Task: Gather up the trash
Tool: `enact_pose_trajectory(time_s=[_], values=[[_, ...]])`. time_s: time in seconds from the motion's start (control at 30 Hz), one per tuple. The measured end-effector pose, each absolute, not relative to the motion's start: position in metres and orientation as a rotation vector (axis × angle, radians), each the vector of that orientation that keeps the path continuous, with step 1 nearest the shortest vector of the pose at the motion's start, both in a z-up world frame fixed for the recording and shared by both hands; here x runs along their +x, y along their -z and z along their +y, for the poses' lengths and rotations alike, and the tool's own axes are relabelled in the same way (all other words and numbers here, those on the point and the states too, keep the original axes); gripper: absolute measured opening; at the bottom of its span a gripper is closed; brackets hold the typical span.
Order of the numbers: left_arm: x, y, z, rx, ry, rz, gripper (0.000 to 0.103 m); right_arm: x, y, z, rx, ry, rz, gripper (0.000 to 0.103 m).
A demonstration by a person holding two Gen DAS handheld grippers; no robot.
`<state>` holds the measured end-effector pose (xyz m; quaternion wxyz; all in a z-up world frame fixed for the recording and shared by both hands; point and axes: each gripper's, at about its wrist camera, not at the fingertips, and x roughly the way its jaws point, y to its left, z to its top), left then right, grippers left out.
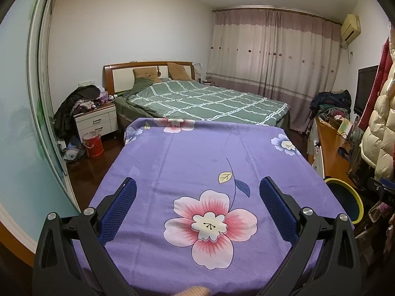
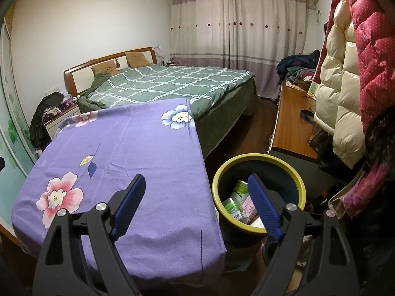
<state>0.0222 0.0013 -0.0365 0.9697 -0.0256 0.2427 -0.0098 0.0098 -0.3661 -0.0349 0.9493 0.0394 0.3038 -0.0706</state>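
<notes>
Where trash [image 2: 240, 204] lies, right claw [image 2: 196, 185] above.

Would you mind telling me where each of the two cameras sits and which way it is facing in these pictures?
Left wrist: sits on the left gripper, angled down over the purple floral cloth toward the green bed; both open blue fingers show, nothing between them.
Right wrist: sits on the right gripper, further right, over the cloth's edge and the yellow-rimmed bin holding trash; open fingers show, empty.
Shared: cloth, bed, curtain, bin at the left view's right edge.
</notes>
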Motion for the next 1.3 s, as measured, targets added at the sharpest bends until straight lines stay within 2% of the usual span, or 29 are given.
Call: enact_pose_trajectory(time_s=[1.3], values=[[0.03, 0.05, -0.006, -0.056, 0.04, 0.522, 0.098, 0.022, 0.051, -0.362, 0.079, 0.132, 0.663, 0.081]])
